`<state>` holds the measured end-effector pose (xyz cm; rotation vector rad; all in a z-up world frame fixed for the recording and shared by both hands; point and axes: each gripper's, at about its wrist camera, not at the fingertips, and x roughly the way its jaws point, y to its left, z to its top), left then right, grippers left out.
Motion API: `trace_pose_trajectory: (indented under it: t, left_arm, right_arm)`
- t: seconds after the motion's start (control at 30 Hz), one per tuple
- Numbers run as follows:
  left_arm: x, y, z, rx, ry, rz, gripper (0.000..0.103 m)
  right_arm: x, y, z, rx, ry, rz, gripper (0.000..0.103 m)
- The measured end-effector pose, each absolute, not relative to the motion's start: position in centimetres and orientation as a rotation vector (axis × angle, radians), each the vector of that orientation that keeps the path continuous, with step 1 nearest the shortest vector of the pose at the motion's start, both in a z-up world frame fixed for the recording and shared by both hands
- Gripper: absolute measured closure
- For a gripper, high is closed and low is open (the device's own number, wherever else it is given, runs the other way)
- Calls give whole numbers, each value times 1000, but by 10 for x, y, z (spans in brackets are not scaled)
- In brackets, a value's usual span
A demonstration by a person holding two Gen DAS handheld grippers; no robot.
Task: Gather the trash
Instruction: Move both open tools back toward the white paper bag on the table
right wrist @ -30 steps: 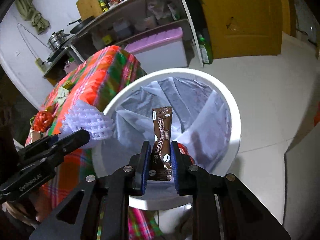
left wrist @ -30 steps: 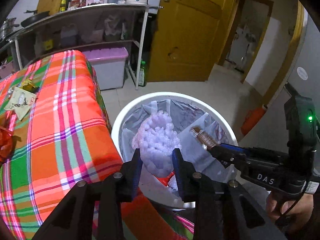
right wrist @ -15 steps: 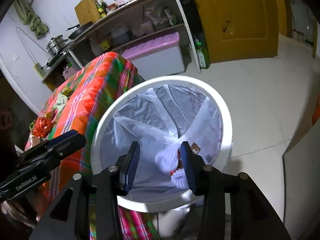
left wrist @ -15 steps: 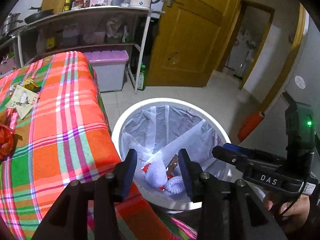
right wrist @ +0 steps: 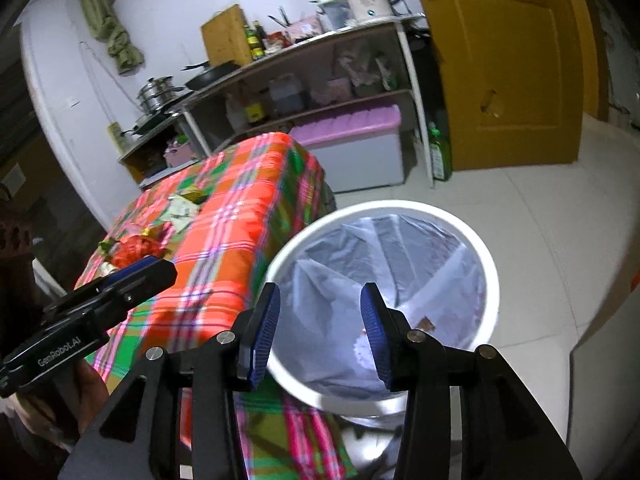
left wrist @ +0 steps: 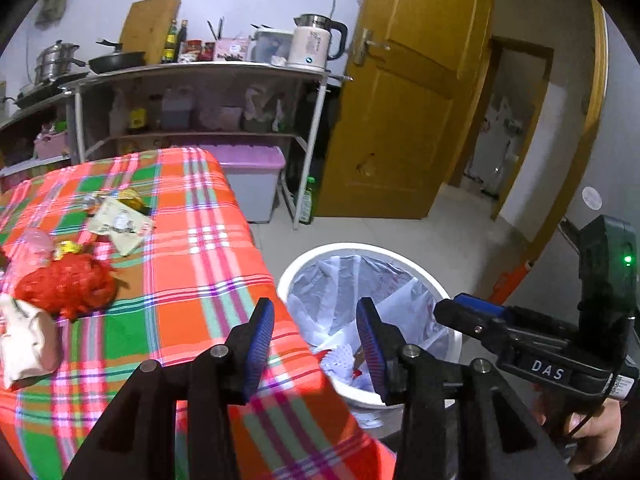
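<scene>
A white trash bin (left wrist: 304, 272) with a clear liner stands on the floor beside the table; it also shows in the right wrist view (right wrist: 490, 264). White foam netting (left wrist: 340, 360) and a brown sachet (right wrist: 425, 324) lie inside it. My left gripper (left wrist: 316, 344) is open and empty over the table's corner and the bin's near rim. My right gripper (right wrist: 320, 340) is open and empty above the bin's near rim. On the plaid tablecloth (left wrist: 192, 264) lie a red net bag (left wrist: 66, 286), a pale wrapper (left wrist: 120, 226), a yellow wrapper (left wrist: 130, 199) and a beige bag (left wrist: 24, 344).
A metal shelf rack (left wrist: 200, 96) with a kettle (left wrist: 314, 42), pans and bottles stands behind the table. A purple-lidded storage box (left wrist: 252, 182) and a green bottle (left wrist: 307, 204) are on the floor below it. A yellow door (left wrist: 404, 120) stands open at the right.
Both grippers opened and let go: the foam netting and the brown sachet dropped into the bin. Both grippers then rose and tilted up, the left swinging toward the table.
</scene>
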<state>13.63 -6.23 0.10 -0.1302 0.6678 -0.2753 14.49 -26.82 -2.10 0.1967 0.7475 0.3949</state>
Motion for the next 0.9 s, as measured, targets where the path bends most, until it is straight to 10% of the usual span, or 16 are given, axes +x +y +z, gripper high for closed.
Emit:
trace_pose_trajectory:
  t: [0.9]
  left_arm:
    - [68, 64, 10, -200, 582, 4, 50]
  right_arm:
    - [121, -160, 2, 62, 724, 639, 56]
